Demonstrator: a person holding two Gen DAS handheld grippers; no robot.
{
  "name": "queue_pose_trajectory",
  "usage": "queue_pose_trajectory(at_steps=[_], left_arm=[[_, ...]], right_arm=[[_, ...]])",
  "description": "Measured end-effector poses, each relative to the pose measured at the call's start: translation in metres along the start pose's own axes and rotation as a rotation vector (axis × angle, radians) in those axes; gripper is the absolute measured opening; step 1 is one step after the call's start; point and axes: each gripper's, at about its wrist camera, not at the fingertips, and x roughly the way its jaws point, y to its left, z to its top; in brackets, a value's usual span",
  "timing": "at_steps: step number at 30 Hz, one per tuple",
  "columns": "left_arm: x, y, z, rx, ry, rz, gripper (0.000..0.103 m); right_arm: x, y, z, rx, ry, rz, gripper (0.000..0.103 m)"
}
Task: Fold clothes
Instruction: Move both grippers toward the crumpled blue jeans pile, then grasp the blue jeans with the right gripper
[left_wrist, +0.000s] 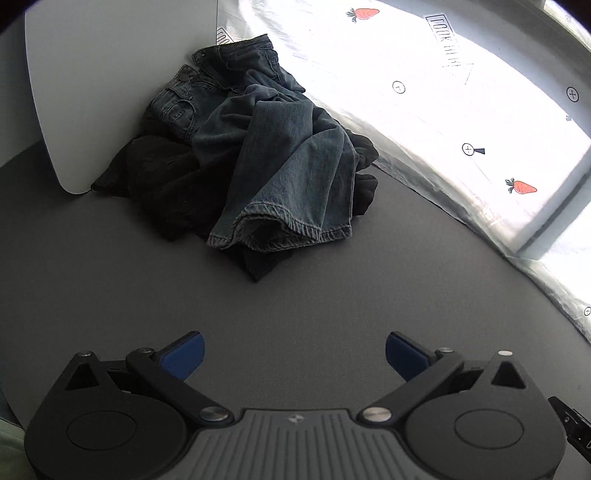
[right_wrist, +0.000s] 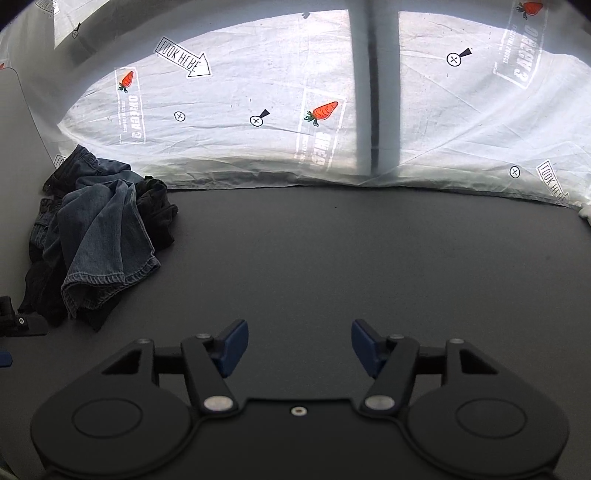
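Note:
A crumpled pair of blue jeans (left_wrist: 273, 155) lies on top of a black garment (left_wrist: 162, 184) in a heap at the table's far left corner. The same jeans (right_wrist: 99, 236) and black garment (right_wrist: 159, 206) show at the left of the right wrist view. My left gripper (left_wrist: 294, 356) is open and empty, a short way in front of the heap above the grey table (left_wrist: 332, 295). My right gripper (right_wrist: 300, 347) is open and empty, over the table (right_wrist: 351, 258) well to the right of the heap.
A white panel (left_wrist: 103, 74) stands behind the heap on the left. A white printed sheet with carrots and arrows (right_wrist: 295, 110) hangs along the table's back edge. Part of the other gripper (right_wrist: 22, 321) shows at the left edge.

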Motion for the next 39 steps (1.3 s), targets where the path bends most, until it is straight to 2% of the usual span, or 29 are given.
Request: queue_pose_trajectory(at_steps=[2, 5, 8, 13, 16, 20, 22, 23, 24, 26, 28, 29, 30, 34, 39], left_arm=[[0.020, 0.015, 0.020, -0.015, 0.006, 0.007, 0.102], [0.050, 0.035, 0.044, -0.018, 0.005, 0.019, 0.102], [0.082, 0.053, 0.066, -0.015, 0.011, 0.040, 0.094], [0.126, 0.077, 0.090, -0.036, 0.035, 0.065, 0.092], [0.145, 0.086, 0.094, -0.059, 0.061, 0.070, 0.092], [0.158, 0.092, 0.092, -0.086, 0.096, 0.066, 0.092], [0.158, 0.091, 0.090, -0.085, 0.100, 0.065, 0.092], [0.158, 0.091, 0.089, -0.085, 0.102, 0.064, 0.092], [0.158, 0.090, 0.088, -0.084, 0.104, 0.064, 0.092], [0.156, 0.089, 0.086, -0.080, 0.104, 0.064, 0.092], [0.149, 0.088, 0.085, -0.080, 0.095, 0.068, 0.092], [0.145, 0.088, 0.085, -0.081, 0.090, 0.070, 0.092], [0.141, 0.088, 0.085, -0.082, 0.085, 0.072, 0.092], [0.118, 0.080, 0.078, -0.094, 0.055, 0.086, 0.092], [0.080, 0.064, 0.065, -0.082, 0.008, 0.095, 0.092]], right_arm=[[0.027, 0.021, 0.017, -0.014, 0.027, 0.011, 0.044], [0.067, 0.053, 0.038, -0.024, 0.060, 0.071, 0.037], [0.108, 0.087, 0.053, -0.022, 0.104, 0.136, 0.027], [0.160, 0.143, 0.074, -0.031, 0.146, 0.240, 0.026], [0.184, 0.176, 0.088, -0.031, 0.149, 0.345, 0.028], [0.201, 0.207, 0.099, -0.019, 0.132, 0.456, 0.050], [0.210, 0.220, 0.098, -0.054, 0.123, 0.451, 0.060], [0.218, 0.226, 0.095, -0.079, 0.137, 0.437, 0.072], [0.225, 0.231, 0.093, -0.103, 0.152, 0.422, 0.077], [0.236, 0.234, 0.089, -0.093, 0.184, 0.421, 0.077], [0.239, 0.227, 0.087, -0.035, 0.197, 0.511, 0.048], [0.234, 0.225, 0.088, -0.041, 0.189, 0.518, 0.035], [0.227, 0.224, 0.088, -0.068, 0.166, 0.523, 0.007], [0.184, 0.215, 0.083, -0.221, 0.010, 0.467, 0.004], [0.136, 0.162, 0.087, -0.270, -0.154, 0.227, 0.004]])
